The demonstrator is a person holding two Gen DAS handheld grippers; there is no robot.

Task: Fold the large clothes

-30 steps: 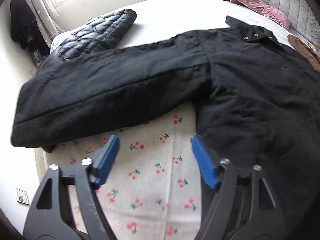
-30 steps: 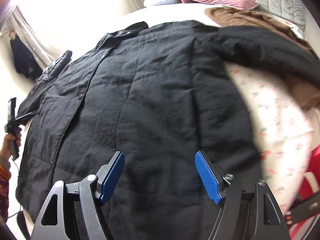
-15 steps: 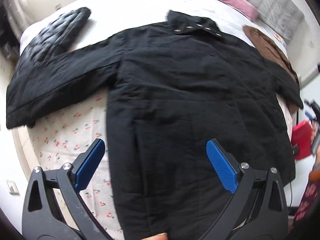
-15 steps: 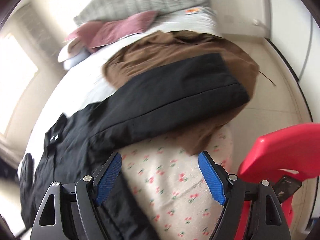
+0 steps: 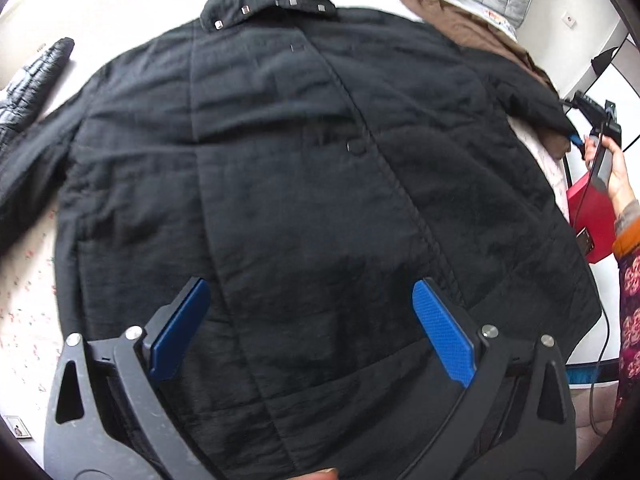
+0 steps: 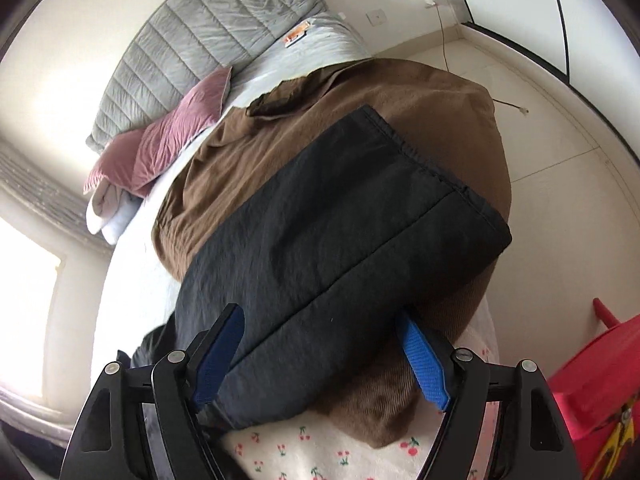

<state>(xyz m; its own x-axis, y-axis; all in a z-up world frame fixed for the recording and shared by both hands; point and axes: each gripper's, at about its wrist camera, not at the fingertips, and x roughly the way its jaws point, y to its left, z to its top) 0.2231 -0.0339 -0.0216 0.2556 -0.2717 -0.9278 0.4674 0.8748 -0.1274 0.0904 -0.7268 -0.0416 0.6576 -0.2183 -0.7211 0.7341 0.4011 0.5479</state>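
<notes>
Black coat (image 5: 304, 168) lies spread flat, front up, on the bed (image 5: 24, 304), collar (image 5: 264, 8) toward the pillows, both sleeves out to the sides. Nothing folded yet, I'd judge.

Left gripper (image 5: 312, 324) hangs over the coat's lower middle, pointing steeply down. Its jaws have just been opening and now stand spread wide; only flat cloth shows below the gap, nothing pinched.

Right gripper (image 6: 320, 356) is out at the coat's right sleeve (image 6: 340, 248), which lies on top of a brown garment (image 6: 360, 108). Its jaws are parted and straddle the sleeve near its upper part; the left pad looks close to or against the sleeve edge, the right pad (image 6: 424, 364) stands clear of it. No squeeze on the cloth that I can see.

Step in hand, my read: take the right sleeve and fold it in over the chest.

To do it well:
- Grab black cloth only. The brown garment sits directly under the sleeve, so a deep bite would drag it along.
- Pinch along the sleeve edge, or nearer the cuff (image 6: 448, 176), so the whole length follows and does not trail.
- Lift just clear, carry across, lay it flat along the button line (image 5: 392, 168).
- The left gripper could press the body down so the coat doesn't slide on the sheet.
- Padded cloth, likely springy: smooth after laying.

A puffer jacket (image 5: 32, 80) lies at the far left, touching or just beside the other sleeve; watch it on that fold. Red chair (image 6: 600, 384) stands just off the bed.
</notes>
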